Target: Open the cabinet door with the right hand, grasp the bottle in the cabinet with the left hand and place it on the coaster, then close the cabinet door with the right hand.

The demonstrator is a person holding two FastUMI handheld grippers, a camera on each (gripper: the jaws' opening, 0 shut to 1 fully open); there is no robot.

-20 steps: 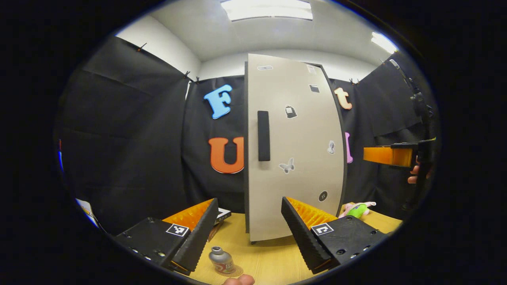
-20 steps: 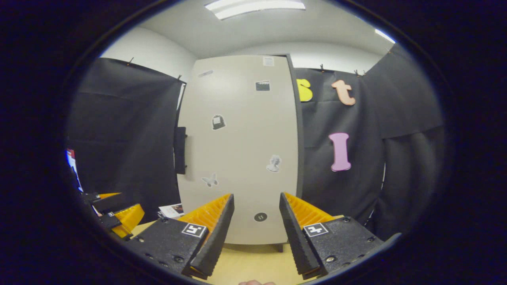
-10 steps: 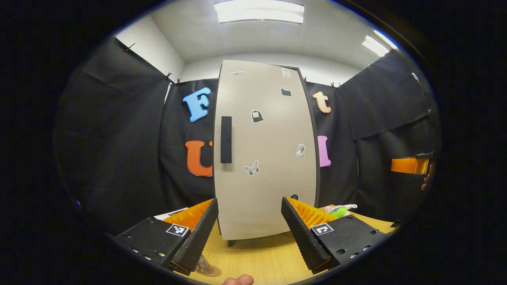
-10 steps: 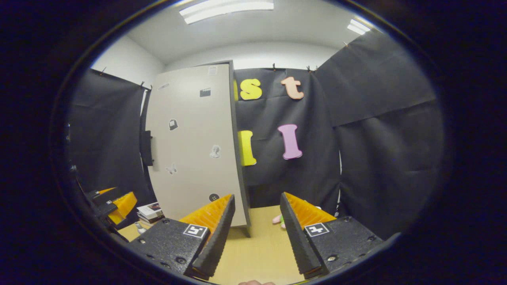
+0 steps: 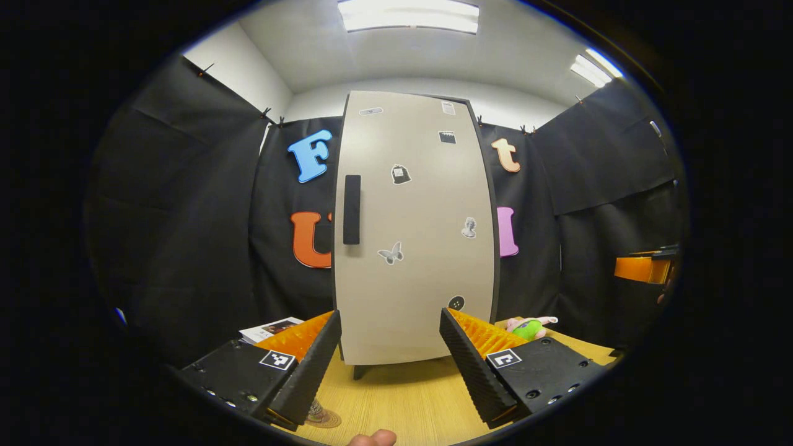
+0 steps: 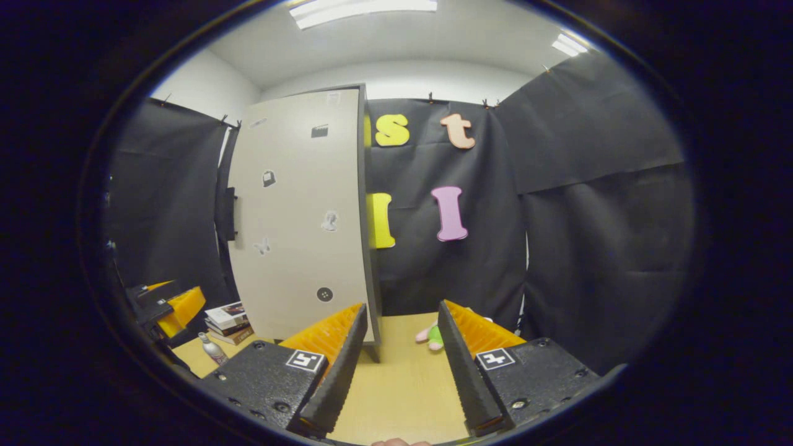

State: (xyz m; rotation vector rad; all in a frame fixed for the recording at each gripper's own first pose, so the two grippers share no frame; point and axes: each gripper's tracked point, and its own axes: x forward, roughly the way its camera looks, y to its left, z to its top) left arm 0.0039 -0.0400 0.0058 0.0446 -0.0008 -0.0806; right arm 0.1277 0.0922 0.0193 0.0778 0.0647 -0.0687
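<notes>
Beige cabinet door (image 5: pixel 421 248) shut; stickers unreadable; bottle (image 6: pixel 212 349) on table (image 6: pixel 403 384).

Cabinet door (image 5: pixel 415 229) now apparently shut.

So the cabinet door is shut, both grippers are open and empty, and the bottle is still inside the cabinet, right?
Not quite: the bottle is already out, standing on the table left of the cabinet, as the right gripper view shows. The rest holds: the cabinet door is shut, and the left gripper and right gripper are open and empty.
</notes>
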